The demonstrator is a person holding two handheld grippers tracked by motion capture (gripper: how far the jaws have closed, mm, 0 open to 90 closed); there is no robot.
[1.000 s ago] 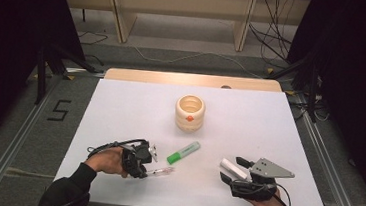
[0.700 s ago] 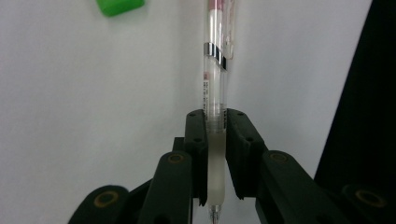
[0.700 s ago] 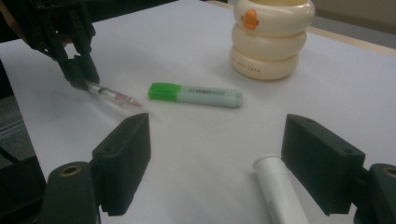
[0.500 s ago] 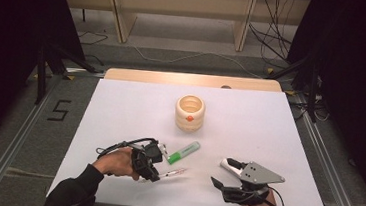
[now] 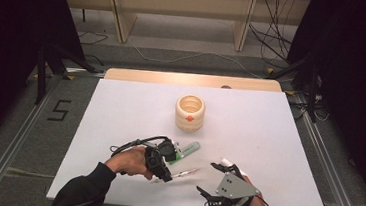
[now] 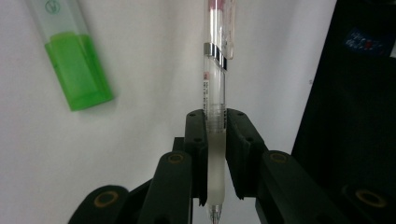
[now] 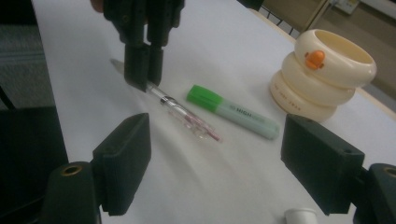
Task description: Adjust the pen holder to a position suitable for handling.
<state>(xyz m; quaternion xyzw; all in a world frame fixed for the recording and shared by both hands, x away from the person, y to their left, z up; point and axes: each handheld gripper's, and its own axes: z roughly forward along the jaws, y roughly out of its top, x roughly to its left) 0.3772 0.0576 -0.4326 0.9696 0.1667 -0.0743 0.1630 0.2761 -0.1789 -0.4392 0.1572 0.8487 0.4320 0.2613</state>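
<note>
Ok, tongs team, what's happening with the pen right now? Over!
Left tongs shut on the pen, holding it near its tip. Right tongs open, nothing between them. Green highlighter lies beside the pen; cup farther back, nothing blocking.

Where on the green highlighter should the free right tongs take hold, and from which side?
Best on the pale middle barrel of the highlighter, coming down from above with the jaws across its width. It lies flat on the table, so only the long sides offer grip. The bright green cap end points toward the pen held in the left tongs, so the barrel probably leaves more room.
</note>
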